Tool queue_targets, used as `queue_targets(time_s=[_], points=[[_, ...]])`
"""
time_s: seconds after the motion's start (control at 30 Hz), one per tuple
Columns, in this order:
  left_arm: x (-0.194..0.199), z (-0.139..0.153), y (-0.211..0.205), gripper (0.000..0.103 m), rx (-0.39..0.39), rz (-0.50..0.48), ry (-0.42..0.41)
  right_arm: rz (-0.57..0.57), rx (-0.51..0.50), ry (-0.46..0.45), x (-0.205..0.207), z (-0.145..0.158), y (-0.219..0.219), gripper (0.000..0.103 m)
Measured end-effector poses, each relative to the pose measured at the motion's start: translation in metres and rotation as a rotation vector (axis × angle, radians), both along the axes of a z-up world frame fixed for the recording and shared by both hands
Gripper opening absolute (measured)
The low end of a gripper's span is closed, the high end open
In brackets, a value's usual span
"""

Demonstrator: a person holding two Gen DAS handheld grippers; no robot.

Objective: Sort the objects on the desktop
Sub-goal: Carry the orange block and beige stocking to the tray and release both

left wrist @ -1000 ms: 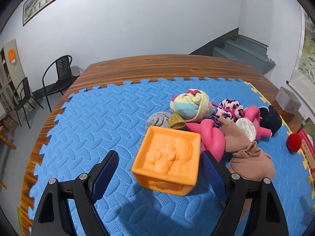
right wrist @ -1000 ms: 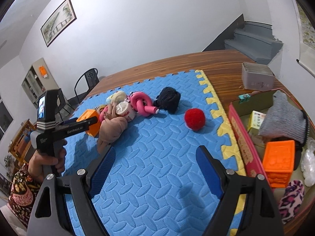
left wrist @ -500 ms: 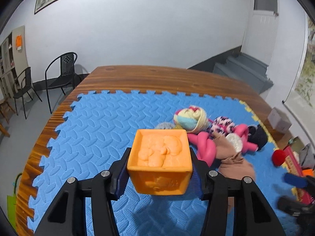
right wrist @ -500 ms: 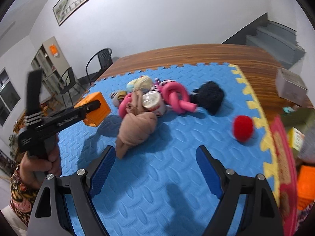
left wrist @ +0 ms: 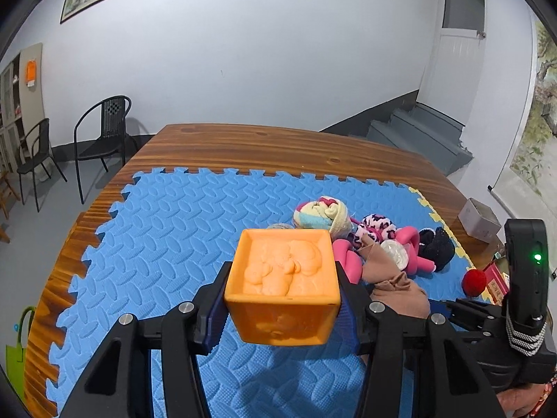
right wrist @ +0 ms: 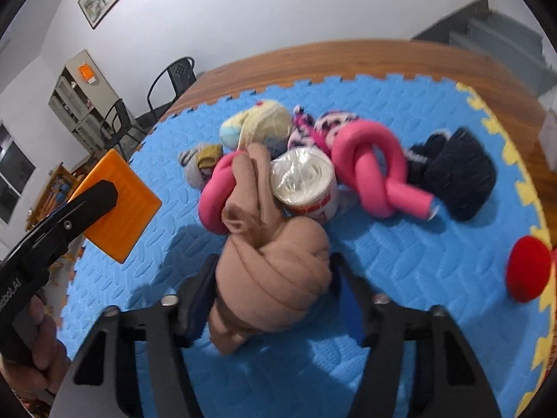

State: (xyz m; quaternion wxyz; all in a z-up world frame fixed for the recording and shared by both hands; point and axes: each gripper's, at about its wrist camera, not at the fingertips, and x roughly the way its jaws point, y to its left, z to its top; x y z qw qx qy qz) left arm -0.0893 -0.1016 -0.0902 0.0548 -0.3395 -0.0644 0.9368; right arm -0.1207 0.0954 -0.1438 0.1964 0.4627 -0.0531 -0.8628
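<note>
Left wrist view is showing the left tongs (left wrist: 282,308) clamping an orange cube (left wrist: 282,280), raised above the blue foam mat (left wrist: 167,244) on the worktop (left wrist: 243,146). Right tongs (right wrist: 273,291) are sitting around a tan rolled stocking (right wrist: 275,268); whether they are squeezing it, I cannot tell. Most sorting is looking undone: a pink knotted tube (right wrist: 369,170), black sock (right wrist: 456,174), red ball (right wrist: 527,268) and wrapped roll (right wrist: 303,177) are lying loose. Red lettering on the roll is blurring beyond reading.

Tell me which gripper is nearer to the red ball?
Right. The right gripper is around the tan cloth bundle, with the red ball just beside it; the left gripper holds the orange block farther away.
</note>
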Motion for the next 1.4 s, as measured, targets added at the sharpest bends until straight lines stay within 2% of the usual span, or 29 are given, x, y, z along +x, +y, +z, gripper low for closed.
queue_targets(time_s=[0.17,0.4,0.57,0.8,0.97,1.13,1.27,1.4], points=[[0.004,0.000,0.004,0.055,-0.007,-0.006,0.005,0.001,-0.002,0.041,0.019,0.007,0.011,0.058],[0.009,0.001,0.017,0.055,-0.016,-0.023,0.004,-0.067,-0.035,0.109,0.060,0.031,0.057,0.058],[0.016,0.005,0.035,0.055,-0.016,-0.049,0.001,-0.209,-0.075,0.168,0.097,0.052,0.125,0.058],[0.028,0.016,0.080,0.055,-0.011,-0.132,0.013,-0.431,-0.024,0.243,0.146,0.065,0.216,0.058],[0.040,0.029,0.127,0.055,-0.027,-0.215,0.028,-0.589,0.014,0.296,0.181,0.074,0.281,0.058],[0.051,0.042,0.170,0.055,-0.030,-0.284,0.034,-0.658,0.068,0.261,0.179,0.059,0.321,0.058],[0.059,0.054,0.204,0.055,-0.043,-0.337,0.054,-0.678,0.195,0.215,0.167,0.042,0.326,0.058],[0.066,0.062,0.238,0.055,-0.055,-0.389,0.068,-0.651,0.231,0.194,0.165,0.033,0.329,0.061]])
